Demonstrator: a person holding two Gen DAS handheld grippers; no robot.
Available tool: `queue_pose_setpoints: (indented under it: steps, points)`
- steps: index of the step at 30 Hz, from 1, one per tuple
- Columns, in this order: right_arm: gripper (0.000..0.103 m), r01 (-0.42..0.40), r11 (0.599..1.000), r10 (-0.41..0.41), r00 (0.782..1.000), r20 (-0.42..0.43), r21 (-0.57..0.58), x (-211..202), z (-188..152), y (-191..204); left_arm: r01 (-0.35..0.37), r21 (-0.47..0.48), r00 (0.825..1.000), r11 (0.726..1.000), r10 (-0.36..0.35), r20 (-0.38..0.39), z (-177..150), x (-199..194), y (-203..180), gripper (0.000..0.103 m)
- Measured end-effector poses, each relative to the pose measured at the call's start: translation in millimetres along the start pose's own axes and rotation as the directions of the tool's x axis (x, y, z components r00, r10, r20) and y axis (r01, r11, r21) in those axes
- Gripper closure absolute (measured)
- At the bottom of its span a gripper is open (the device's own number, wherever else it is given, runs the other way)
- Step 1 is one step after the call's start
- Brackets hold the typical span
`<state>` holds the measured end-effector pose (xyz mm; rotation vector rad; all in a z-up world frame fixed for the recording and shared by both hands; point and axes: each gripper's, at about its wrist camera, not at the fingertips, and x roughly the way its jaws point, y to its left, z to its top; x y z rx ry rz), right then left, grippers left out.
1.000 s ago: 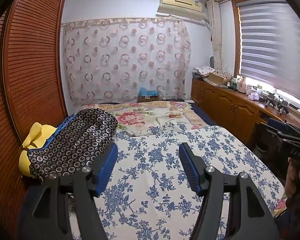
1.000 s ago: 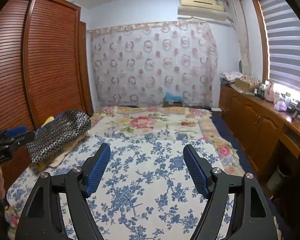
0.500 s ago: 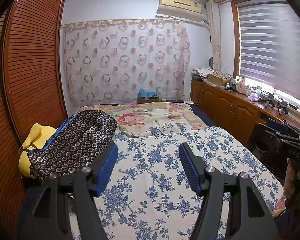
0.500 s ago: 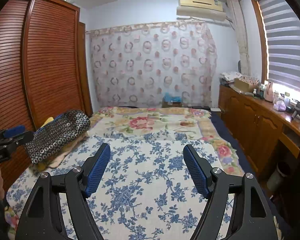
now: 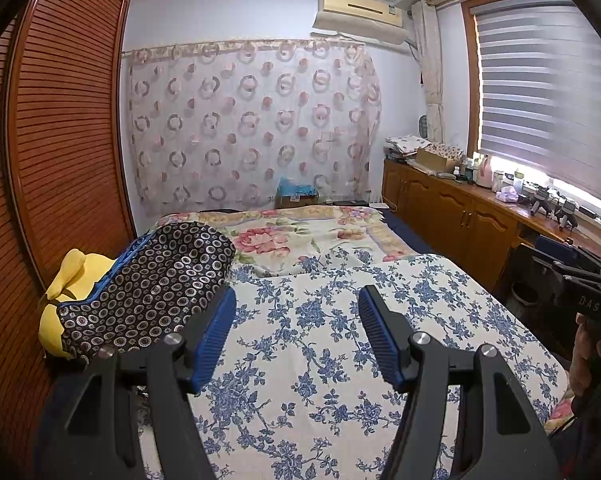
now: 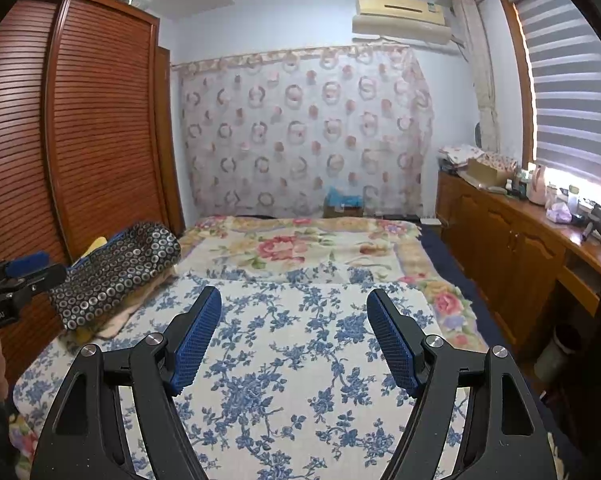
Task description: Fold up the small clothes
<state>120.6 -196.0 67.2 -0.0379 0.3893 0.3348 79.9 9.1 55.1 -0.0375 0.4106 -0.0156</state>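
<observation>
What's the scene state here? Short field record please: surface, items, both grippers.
surface: bed with blue floral sheet, spread flat
far end of bed: pink floral blanket
left edge of bed: dark ring-patterned cloth lying over a yellow item, beside the wooden wardrobe
small clothes to fold: none clearly visible on the sheet
left gripper: open, nothing between the fingers, above the sheet
right gripper: open, nothing held, above the sheet
right of bed: wooden cabinet under the window
</observation>
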Motion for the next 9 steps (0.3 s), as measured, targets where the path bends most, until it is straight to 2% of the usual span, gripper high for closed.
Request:
queue_pose_setpoints:
  steps: [9]
  points:
    - [0.026,0.002,1.000,-0.002,1.000,0.000,0.000,-1.0,3.5,-1.5,0.000,0.000,1.000,1.000,0.000,0.001,-0.5,0.3,0.1,0.039]
